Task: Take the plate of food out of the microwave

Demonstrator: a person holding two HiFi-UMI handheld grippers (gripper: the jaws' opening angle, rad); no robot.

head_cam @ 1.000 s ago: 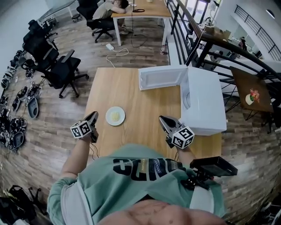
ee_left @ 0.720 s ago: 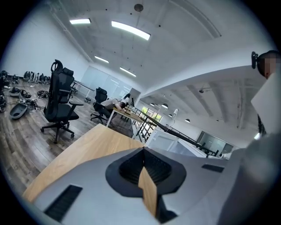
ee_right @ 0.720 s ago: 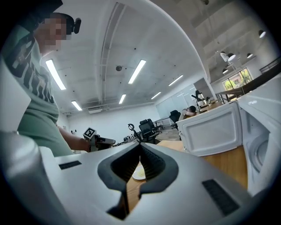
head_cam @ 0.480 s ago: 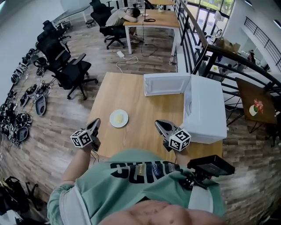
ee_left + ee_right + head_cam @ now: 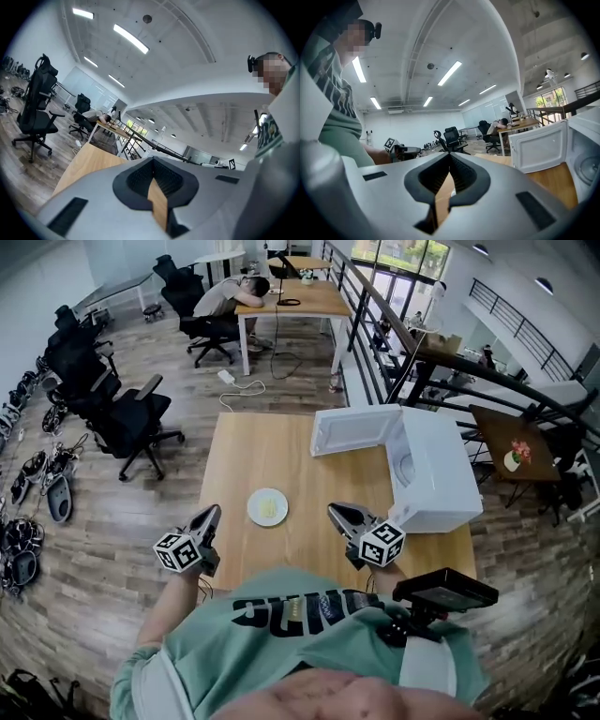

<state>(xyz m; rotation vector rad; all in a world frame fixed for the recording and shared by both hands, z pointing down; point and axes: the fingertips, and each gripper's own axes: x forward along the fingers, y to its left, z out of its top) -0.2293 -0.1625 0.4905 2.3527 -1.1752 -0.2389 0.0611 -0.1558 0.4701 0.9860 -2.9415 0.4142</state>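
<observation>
A small white plate with yellowish food on it lies on the wooden table, out in the open. The white microwave stands at the table's right side, with its door swung wide open to the left. My left gripper hovers left of the plate near the table's front edge, shut and empty. To the right of the plate, between it and the microwave, my right gripper is also shut and empty. The right gripper view shows the open door and the oven cavity past the jaws.
Black office chairs stand on the wood floor to the left. A person rests slumped on a far desk. A black railing runs behind the microwave. A second wooden table is at the far right.
The right gripper has moved left, away from the microwave. The left gripper has risen a little. The plate has stayed on the table, and the head view has shifted.
</observation>
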